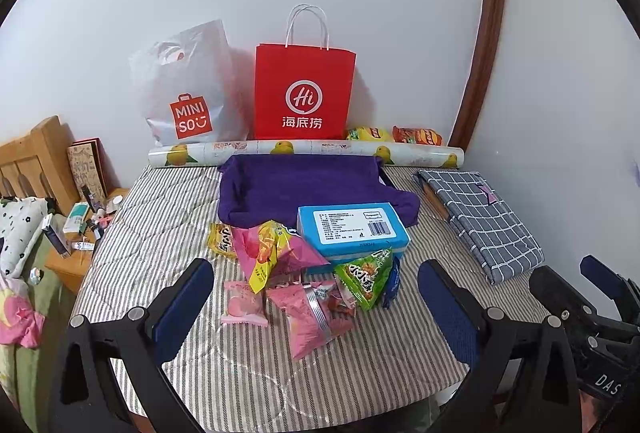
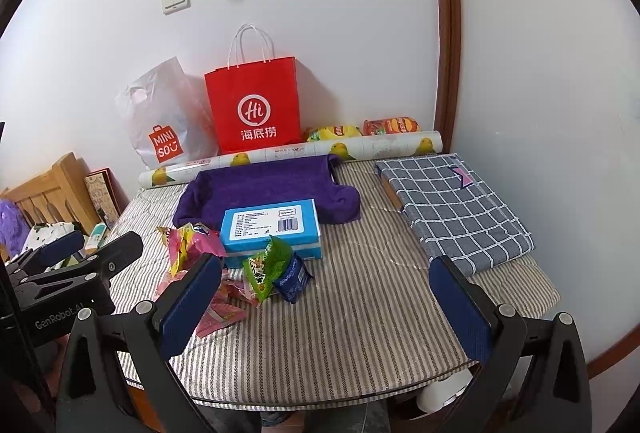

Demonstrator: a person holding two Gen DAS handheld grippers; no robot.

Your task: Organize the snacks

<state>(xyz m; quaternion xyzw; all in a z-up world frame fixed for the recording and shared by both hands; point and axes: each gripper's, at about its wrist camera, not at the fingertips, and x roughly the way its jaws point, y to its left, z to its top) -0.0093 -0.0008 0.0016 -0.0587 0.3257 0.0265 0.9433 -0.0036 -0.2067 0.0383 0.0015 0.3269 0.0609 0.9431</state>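
Note:
A pile of snack packets [image 1: 296,273] lies mid-table: pink, yellow and a green one [image 1: 366,279] [image 2: 266,265], beside a blue box [image 1: 352,231] [image 2: 272,227]. A small dark blue packet [image 2: 294,279] leans by the green one. Behind them a purple cloth-lined bin [image 1: 304,189] [image 2: 264,189] stands open. My left gripper [image 1: 316,297] is open just before the pile, nothing between its fingers. My right gripper [image 2: 326,297] is open over bare striped cloth to the right of the pile. Each gripper shows at the edge of the other's view.
A red paper bag [image 1: 304,93] [image 2: 254,105] and a white plastic bag [image 1: 186,97] stand against the wall behind a patterned roll [image 1: 304,151]. Two chip bags [image 1: 394,135] lie at the back right. A folded checked cloth [image 1: 484,221] [image 2: 452,209] occupies the table's right side. A cluttered nightstand [image 1: 80,229] sits left.

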